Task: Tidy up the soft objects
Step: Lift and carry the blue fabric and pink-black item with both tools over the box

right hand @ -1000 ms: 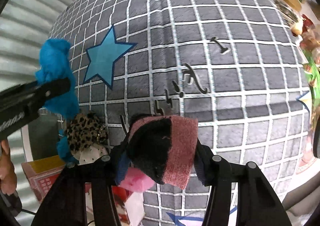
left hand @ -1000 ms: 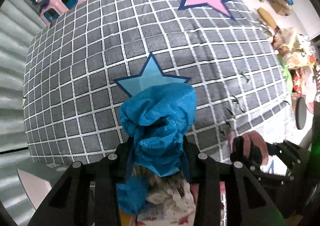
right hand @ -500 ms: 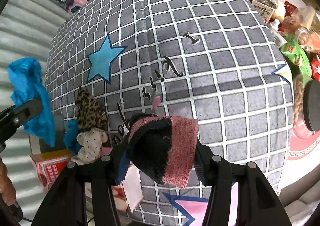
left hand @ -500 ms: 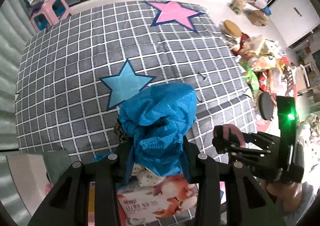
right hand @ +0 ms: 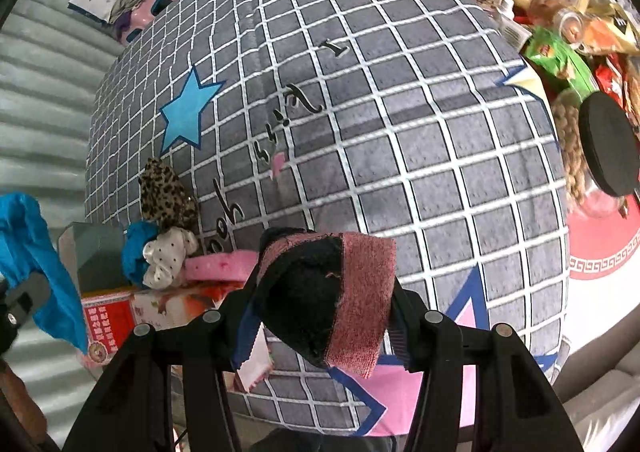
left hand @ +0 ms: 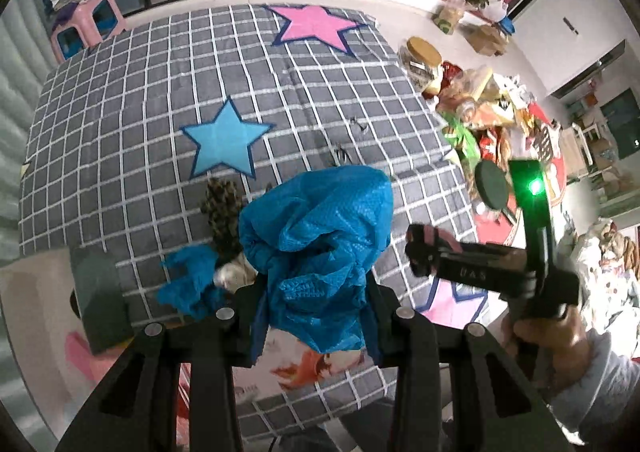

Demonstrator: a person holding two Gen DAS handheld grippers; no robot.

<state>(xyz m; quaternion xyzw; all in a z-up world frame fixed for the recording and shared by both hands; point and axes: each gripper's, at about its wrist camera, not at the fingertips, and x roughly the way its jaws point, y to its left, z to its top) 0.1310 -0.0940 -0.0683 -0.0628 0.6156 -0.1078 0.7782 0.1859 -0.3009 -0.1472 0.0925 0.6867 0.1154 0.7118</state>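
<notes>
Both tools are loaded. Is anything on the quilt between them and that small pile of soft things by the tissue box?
Nothing visible blocks either. The left tool grips the blue cloth and the right tool the black-and-pink sock. Only open quilt lies between them and the pile.

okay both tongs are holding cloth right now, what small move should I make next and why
Probably lower the left tongs toward the small pile at the blanket's near-left edge and release there. They grip the blue cloth in the air, and similar soft pieces already sit there.
</notes>
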